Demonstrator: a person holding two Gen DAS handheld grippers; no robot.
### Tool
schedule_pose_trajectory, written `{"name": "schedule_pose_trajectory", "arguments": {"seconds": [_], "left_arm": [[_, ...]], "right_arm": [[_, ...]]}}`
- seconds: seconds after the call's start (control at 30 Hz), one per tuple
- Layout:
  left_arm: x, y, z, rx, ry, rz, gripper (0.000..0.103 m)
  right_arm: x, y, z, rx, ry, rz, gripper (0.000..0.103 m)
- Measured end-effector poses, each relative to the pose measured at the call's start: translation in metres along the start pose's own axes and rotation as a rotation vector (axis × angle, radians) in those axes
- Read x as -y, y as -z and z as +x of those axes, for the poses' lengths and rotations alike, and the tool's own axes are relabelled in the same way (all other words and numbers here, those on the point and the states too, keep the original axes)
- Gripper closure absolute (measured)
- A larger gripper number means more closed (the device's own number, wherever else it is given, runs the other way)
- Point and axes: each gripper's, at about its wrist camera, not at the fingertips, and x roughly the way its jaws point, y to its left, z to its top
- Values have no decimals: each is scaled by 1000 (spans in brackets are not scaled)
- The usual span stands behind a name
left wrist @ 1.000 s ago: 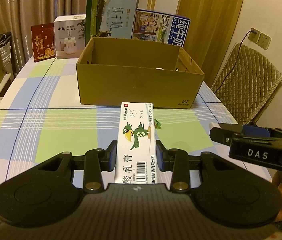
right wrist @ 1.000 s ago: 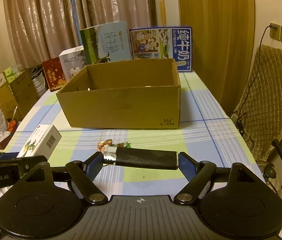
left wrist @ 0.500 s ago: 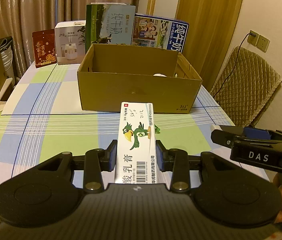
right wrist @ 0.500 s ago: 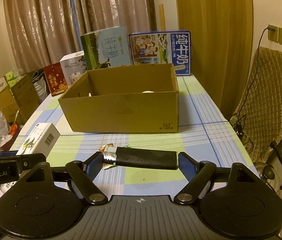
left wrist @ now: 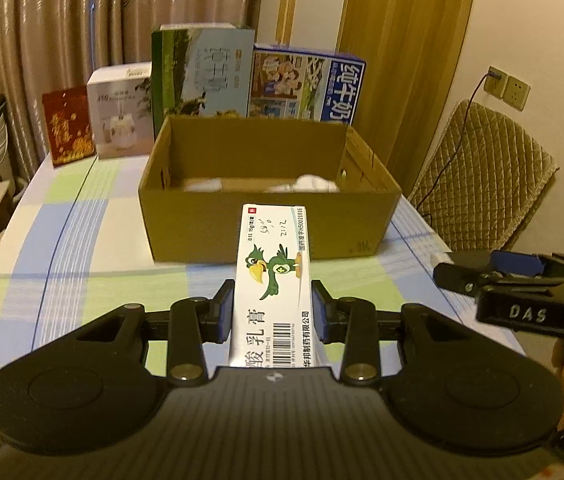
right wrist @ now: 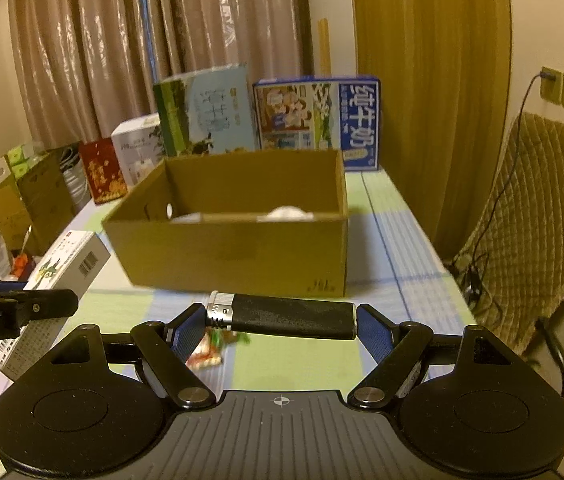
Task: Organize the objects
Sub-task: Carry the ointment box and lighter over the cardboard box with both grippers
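Observation:
My left gripper (left wrist: pixel 273 312) is shut on a white ointment box (left wrist: pixel 272 280) printed with a green cartoon bird, held lengthwise above the table and pointing at the open cardboard box (left wrist: pixel 266 224). The same ointment box (right wrist: pixel 62 268) shows at the left of the right wrist view. My right gripper (right wrist: pixel 282 320) is shut on a black lighter (right wrist: pixel 282 315) with a silver cap, held crosswise between the blue pads. The cardboard box (right wrist: pixel 234 256) stands just beyond both grippers, with white items on its floor. The right gripper (left wrist: pixel 521 292) also shows at the right edge of the left wrist view.
Candy wrappers (right wrist: pixel 212 348) lie on the checked tablecloth (right wrist: pixel 293 360) under the lighter. Behind the cardboard box stand two milk cartons (left wrist: pixel 202 72) (left wrist: pixel 305 88), a white box (left wrist: pixel 120 110) and a red packet (left wrist: pixel 68 126). A quilted chair (right wrist: pixel 533 216) is at the right.
Both grippers have risen and moved toward the cardboard box, so I see deeper into it and the white items inside. Both grips are unchanged.

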Motion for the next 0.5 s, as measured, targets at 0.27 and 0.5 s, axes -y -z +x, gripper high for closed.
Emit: {"name": "schedule_pose_trajectory", "arguments": {"seconds": [0.27,0.5], "left_arm": [[-17,-64,35,16,2,32,70],[-32,-110,75,7,-8,41,70]], "right_arm": [[16,-72,34,11,-41,19,25],[20,-127,77,14,-66,39,25]]}}
